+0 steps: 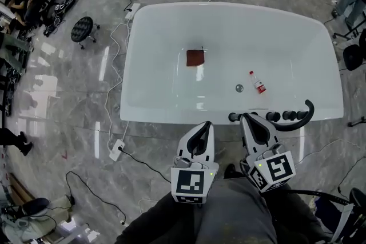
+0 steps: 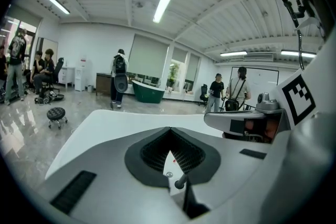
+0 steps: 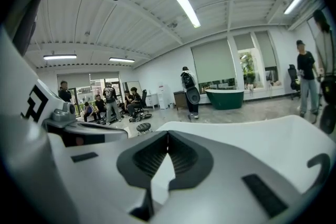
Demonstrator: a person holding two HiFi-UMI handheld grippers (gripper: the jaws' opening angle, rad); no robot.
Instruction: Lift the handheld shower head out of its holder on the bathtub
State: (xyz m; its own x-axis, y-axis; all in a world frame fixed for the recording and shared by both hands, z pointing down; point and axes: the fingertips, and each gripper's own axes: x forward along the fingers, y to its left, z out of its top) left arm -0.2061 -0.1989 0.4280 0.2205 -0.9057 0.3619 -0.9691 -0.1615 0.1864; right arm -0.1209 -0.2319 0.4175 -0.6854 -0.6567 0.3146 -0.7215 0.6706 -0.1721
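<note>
Judging by how things lie, the task is at its approach step and the lift has not begun: the handheld shower head (image 1: 309, 111), which I take to be the black curved piece at the right end of the row of black knobs (image 1: 281, 116), sits in its place on the near rim of the white bathtub (image 1: 171, 113), with nothing touching it. Which part of that piece is head and which is holder is too small to tell in the head view; the right gripper view shows it only as a dark hook at the lower right edge (image 3: 318, 164). The right hand-held gripper (image 1: 245, 118) points over the rim near the leftmost knob, to the left of the curved piece, and its jaws are clenched tip to tip on nothing. The left hand-held gripper (image 1: 207, 124) hangs just beside it, further left over the rim, and its own view likewise shows the jaw tips (image 2: 169, 131) met, with only the tub seen through the gap beneath them. Inside the tub lie a red cloth (image 1: 195, 58) and a small bottle (image 1: 257, 82), both well apart from the fittings and of no concern. The next move probably falls to the right hand-held gripper: swing right along the rim, spread the jaws, set them across the curved handle, close firmly, then draw it straight up out of its seat, minding any hose that may trail behind.
</note>
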